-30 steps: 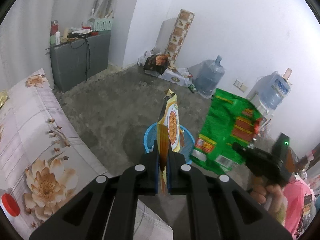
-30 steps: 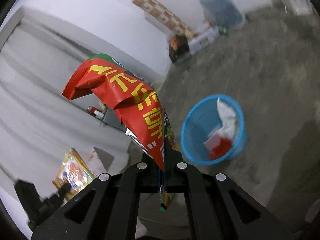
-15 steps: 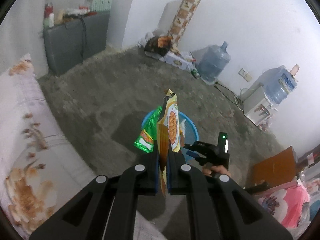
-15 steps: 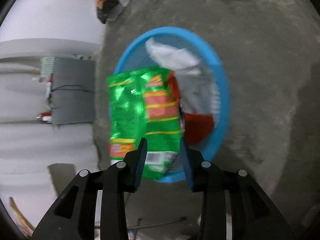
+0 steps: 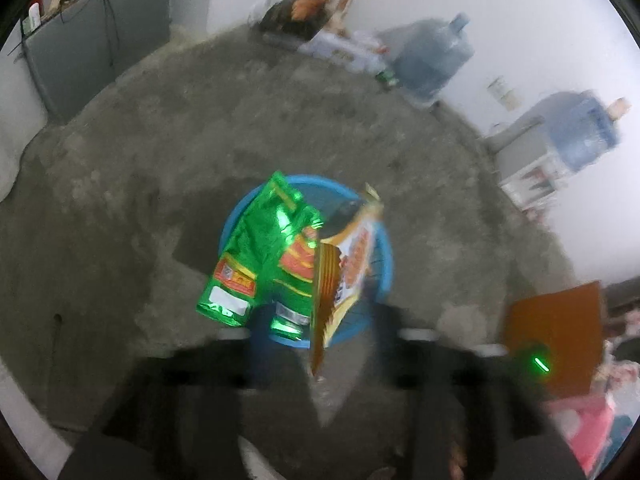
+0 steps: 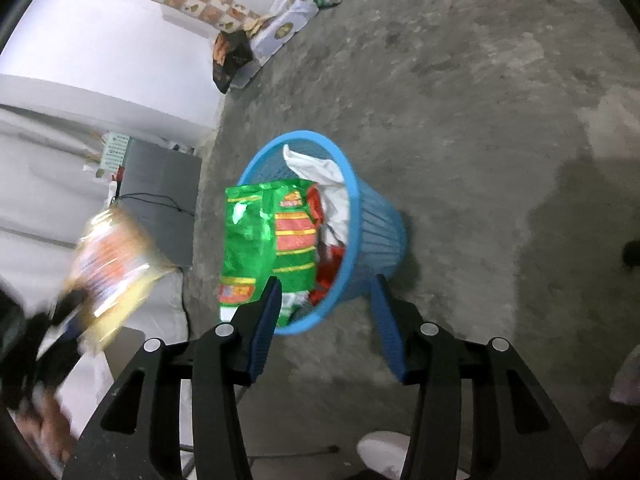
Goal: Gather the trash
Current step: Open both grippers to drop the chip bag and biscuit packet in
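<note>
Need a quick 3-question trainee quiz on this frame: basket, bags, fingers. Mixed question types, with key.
1. Multiple choice: what colour is the trash basket? A red, B blue, C grey.
2. True or false: the right gripper is clamped on the green snack bag.
3. Short answer: which wrapper sits between the fingers of the left gripper?

Key
1. B.
2. False. Its fingers stand apart, and the bag lies beyond them, over the basket's rim.
3. The orange-and-yellow wrapper. The pads are not pressing on it.
</note>
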Demonstrator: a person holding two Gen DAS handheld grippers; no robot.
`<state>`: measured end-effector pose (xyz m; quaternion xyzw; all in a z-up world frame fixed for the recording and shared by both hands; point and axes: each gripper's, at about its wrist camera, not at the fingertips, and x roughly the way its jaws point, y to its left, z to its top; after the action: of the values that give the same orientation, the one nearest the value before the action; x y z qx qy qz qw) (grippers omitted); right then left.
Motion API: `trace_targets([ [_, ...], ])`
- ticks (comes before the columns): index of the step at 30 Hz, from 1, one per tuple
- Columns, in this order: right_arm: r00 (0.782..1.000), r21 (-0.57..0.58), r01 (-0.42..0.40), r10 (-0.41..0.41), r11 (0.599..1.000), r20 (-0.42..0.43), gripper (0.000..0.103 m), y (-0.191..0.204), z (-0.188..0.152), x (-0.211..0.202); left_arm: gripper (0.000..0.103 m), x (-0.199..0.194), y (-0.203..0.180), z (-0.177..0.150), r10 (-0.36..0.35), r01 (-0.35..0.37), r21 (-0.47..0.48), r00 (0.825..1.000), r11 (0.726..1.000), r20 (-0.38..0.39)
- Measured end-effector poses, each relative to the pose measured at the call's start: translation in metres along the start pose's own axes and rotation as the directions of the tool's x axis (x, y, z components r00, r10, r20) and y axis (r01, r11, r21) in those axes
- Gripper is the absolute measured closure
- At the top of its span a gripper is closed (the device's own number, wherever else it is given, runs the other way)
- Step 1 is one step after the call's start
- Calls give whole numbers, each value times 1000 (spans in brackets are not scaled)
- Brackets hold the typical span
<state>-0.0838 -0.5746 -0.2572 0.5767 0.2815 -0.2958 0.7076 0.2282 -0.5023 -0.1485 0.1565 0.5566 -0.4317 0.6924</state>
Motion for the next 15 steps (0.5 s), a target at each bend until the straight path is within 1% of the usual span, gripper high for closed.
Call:
trace_targets([
  [1, 1000, -16, 15, -15, 1000, 0, 57, 0, 0, 5, 44, 9, 1, 2, 56, -56, -3, 998, 998, -9],
  [2, 1000, -34, 26, -26, 999, 3, 57, 0, -3, 2, 44, 12, 2, 3, 74, -74, -10, 997, 997, -12],
  [4, 999, -64, 32, -32, 997, 0, 57, 1, -4, 5, 44, 6, 10, 0, 59, -58, -49, 998, 997, -1],
  [6, 999, -77, 30, -31, 997, -6, 57, 1, -6, 7, 44, -11, 20, -6, 34, -32, -91, 999, 995, 22],
  [9, 999, -82, 17, -19, 996, -26, 57, 4, -7, 10, 44, -34, 25, -9, 36, -30, -106, 998, 994, 56],
  [12, 999, -124, -5, 1, 992, -33, 57, 17, -9, 11, 43, -74, 35, -20, 11, 1, -113, 994, 994, 106],
  [14, 999, -186, -20, 15, 982, -33, 58, 35, -11, 12, 42, -108, 46, -33, -6, 27, -132, 987, 991, 159],
  [15, 999, -216, -29, 22, 976, -34, 58, 44, -12, 12, 40, -129, 53, -41, -24, 54, -155, 982, 986, 189],
])
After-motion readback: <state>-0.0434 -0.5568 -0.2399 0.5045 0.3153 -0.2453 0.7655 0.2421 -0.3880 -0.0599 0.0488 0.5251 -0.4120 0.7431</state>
